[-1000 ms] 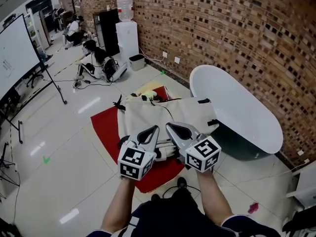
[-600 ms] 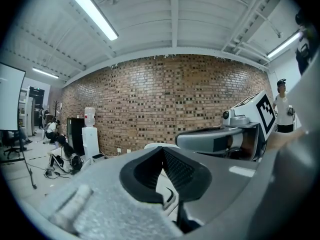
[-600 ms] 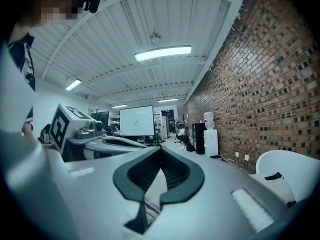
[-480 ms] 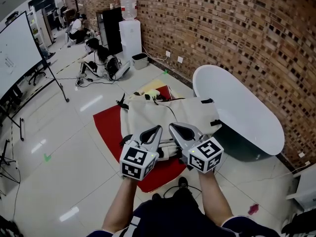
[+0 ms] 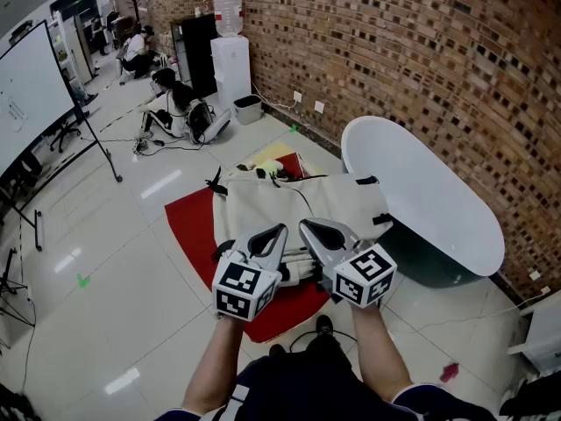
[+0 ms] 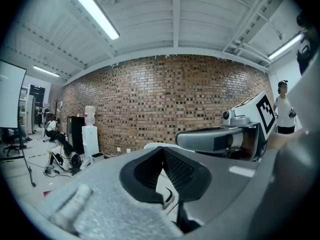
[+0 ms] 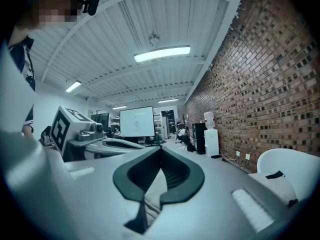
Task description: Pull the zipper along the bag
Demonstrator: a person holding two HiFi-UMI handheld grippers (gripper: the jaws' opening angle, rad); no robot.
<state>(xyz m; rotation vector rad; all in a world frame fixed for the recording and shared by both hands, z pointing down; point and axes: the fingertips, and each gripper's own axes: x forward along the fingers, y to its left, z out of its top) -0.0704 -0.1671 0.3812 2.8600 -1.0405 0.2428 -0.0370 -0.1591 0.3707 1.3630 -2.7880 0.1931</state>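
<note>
Head view: left gripper (image 5: 277, 230) and right gripper (image 5: 305, 225), grey moulded shells with ribbed black pads, side by side over the near edge of the bag (image 5: 298, 202). Both sets of jaws pinched together, nothing gripped. Bag is flat cream fabric, roughly rectangular, with black straps, lying on a red mat (image 5: 188, 226) on glossy floor tiles. Beyond it: smooth white oval bathtub (image 5: 421, 191), rough brick wall (image 5: 421, 51).

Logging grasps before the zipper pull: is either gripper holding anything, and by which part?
Nothing is held: the left gripper and right gripper are both shut and empty, clear of the beige fabric bag.
</note>
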